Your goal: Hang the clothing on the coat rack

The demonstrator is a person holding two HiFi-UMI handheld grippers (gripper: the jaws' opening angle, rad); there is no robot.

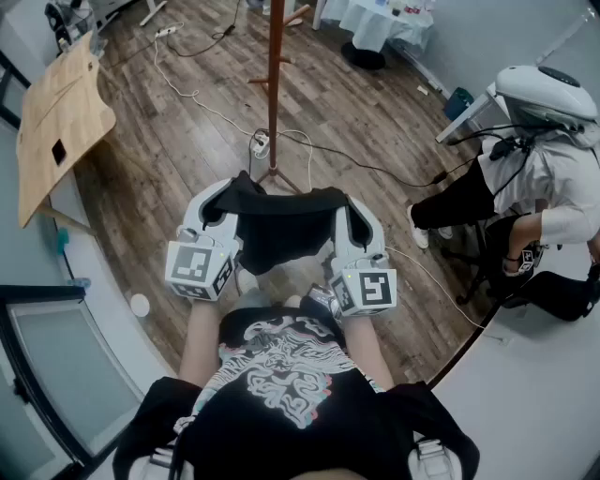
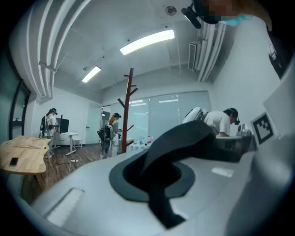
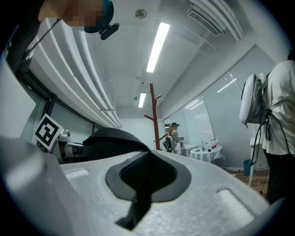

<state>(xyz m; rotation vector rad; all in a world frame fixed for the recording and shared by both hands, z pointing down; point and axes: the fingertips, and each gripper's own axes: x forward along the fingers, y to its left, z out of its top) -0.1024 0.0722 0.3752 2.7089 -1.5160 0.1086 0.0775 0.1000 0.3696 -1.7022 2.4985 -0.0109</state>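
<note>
A black garment [image 1: 277, 230] hangs stretched between my two grippers, held at chest height above the wooden floor. My left gripper [image 1: 221, 204] is shut on its left edge, and the cloth [image 2: 159, 175] is pinched between the jaws. My right gripper [image 1: 341, 214] is shut on the right edge, with dark fabric [image 3: 138, 184] clamped in its jaws. The brown coat rack [image 1: 273, 84] stands straight ahead, its base just beyond the garment. It appears upright with bare pegs in the left gripper view [image 2: 128, 110] and in the right gripper view [image 3: 153, 115].
A light wooden table [image 1: 56, 117] stands at the left. A seated person [image 1: 530, 187] in a white top is at the right. Cables and a power strip [image 1: 260, 143] lie on the floor by the rack's base. A white-clothed table [image 1: 384, 23] stands at the back.
</note>
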